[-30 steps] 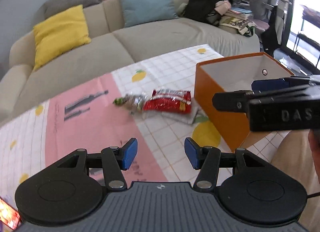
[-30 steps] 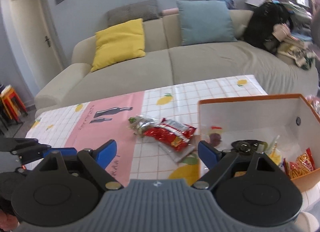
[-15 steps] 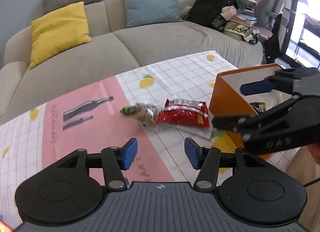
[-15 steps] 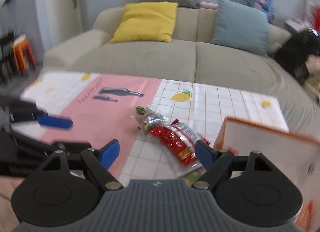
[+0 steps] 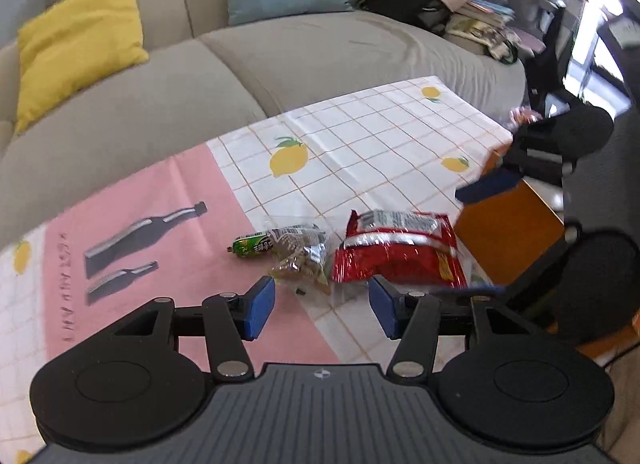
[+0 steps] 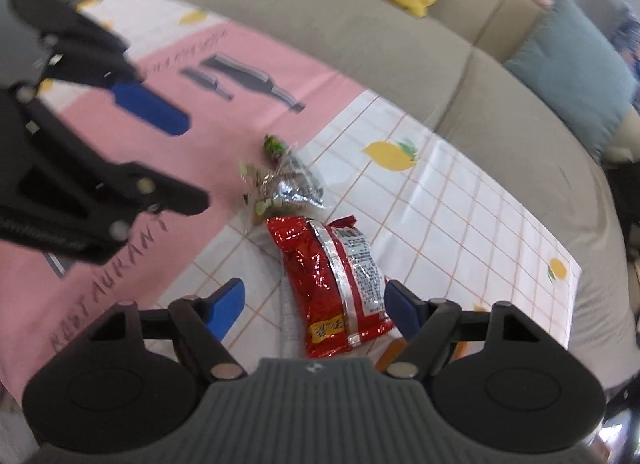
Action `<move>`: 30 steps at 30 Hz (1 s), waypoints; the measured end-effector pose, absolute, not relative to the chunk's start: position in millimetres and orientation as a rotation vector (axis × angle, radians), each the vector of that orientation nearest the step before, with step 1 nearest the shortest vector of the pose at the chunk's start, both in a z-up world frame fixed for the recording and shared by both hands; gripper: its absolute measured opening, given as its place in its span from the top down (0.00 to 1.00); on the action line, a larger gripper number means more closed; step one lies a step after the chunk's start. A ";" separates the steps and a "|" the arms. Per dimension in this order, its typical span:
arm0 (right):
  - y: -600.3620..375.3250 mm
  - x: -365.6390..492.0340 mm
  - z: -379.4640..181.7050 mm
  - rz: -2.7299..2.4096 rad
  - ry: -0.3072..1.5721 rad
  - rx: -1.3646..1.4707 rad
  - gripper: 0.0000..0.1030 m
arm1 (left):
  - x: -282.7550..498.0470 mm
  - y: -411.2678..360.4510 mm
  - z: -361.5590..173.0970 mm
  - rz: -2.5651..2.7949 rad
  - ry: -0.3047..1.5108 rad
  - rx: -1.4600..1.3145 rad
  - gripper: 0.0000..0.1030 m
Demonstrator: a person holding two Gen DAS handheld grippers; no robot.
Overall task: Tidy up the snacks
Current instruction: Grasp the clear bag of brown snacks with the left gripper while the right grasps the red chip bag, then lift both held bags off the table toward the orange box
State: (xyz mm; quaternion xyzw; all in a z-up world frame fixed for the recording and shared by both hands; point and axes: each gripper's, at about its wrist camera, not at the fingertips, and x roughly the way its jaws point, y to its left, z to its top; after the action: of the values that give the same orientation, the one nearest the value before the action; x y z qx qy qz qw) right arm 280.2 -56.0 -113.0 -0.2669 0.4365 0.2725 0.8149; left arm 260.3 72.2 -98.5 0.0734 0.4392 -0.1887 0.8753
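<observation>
Right gripper [image 6: 314, 310], nearest: pitched steeply down over the near end of the red bag [image 6: 336, 284], jaws wide and empty, just been closing; bag end lies between the pads, no contact seen. Risk: slick foil, flat on the table [image 6: 460, 203]; pads could skate over the top or pinch only the crimped edge, letting the bag slip out on the lift. Clear wrapper under the bag may come up too.

Left gripper [image 5: 322, 306]: also angled down, jaws partly open, nothing between them, hovering just short of the clear pack [image 5: 298, 258]. Risk: both grippers converge on one small pile; left linkage already looms at the left in the right wrist view, so a collision or nudge is likely. Crinkled pack could slide on the table.

Green packet [image 5: 252, 246] touches the pack's far left side; likely knocked away.

Orange box [image 5: 508, 232] at right, just beside the bag; clipping its wall would shift it.
</observation>
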 end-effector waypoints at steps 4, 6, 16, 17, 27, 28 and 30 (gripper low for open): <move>-50.1 307.8 -125.5 0.615 1.023 -0.553 0.27 | 286.4 77.0 -119.4 -0.391 0.960 0.046 0.38; -46.8 318.8 -132.3 0.614 1.059 -0.562 0.26 | 298.0 75.3 -127.9 -0.355 0.972 0.047 0.38; -36.3 358.8 -161.1 0.597 1.188 -0.606 0.22 | 334.1 67.6 -158.7 -0.335 1.035 0.060 0.38; -36.3 362.0 -163.5 0.595 1.203 -0.602 0.22 | 334.6 67.8 -160.7 -0.337 1.040 0.050 0.38; -46.1 367.6 -176.2 0.569 1.291 -0.411 0.30 | 320.0 80.4 -160.6 -0.283 1.083 -0.010 0.64; -46.2 364.1 -175.7 0.572 1.294 -0.383 0.30 | 317.5 83.9 -159.9 -0.265 1.095 -0.023 0.65; -44.4 356.8 -175.1 0.578 1.300 -0.335 0.31 | 308.3 91.7 -158.0 -0.229 1.116 -0.038 0.66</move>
State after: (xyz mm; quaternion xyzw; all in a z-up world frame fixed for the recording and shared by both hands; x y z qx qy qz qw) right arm 356.8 -44.4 -175.1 -0.1532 0.5937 0.2641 0.7445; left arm 308.3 91.7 -158.0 -0.0180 0.5282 -0.1084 0.8420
